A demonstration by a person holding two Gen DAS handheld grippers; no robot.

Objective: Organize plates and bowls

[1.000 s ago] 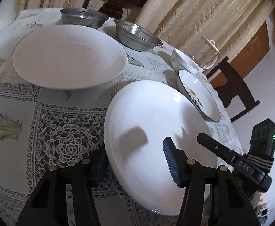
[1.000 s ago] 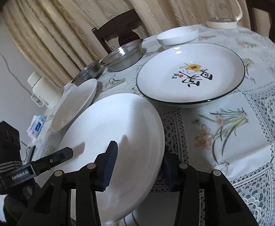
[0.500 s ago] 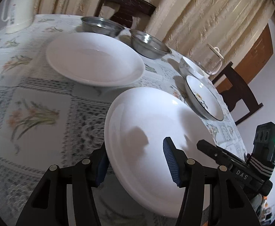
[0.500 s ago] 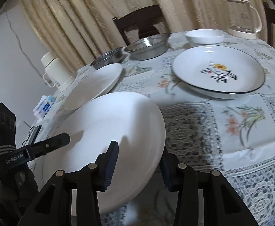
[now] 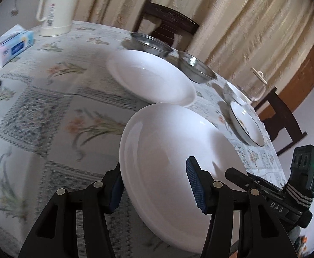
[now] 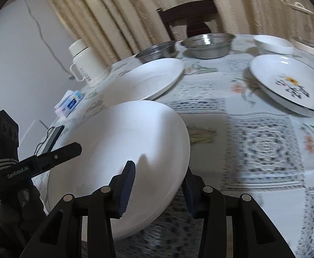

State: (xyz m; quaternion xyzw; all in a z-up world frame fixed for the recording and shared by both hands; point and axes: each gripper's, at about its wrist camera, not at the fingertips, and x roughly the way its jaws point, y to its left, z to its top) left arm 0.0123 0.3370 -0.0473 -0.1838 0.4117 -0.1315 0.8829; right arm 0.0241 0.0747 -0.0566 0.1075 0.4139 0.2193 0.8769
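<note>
Both tools, the left tool (image 5: 154,185) and the right tool (image 6: 157,185), pinch opposite rims of one white plate (image 5: 174,161) held above the desk (image 5: 38,107) at lower centre (nothing looks stacked yet), while the second white plate (image 5: 150,77), patterned plate (image 6: 290,83) and steel bowls (image 6: 206,43) remain separate.

Dim, warm indoor light; soft glare on white plate (image 5: 170,150); tablecloth (image 6: 264,146) motion-blurred; fisheye bending with black vignette at frame corners.

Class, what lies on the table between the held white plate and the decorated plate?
Only bare patterned tablecloth separates white plate from decorated plate, clearest in the right wrist view.
</note>
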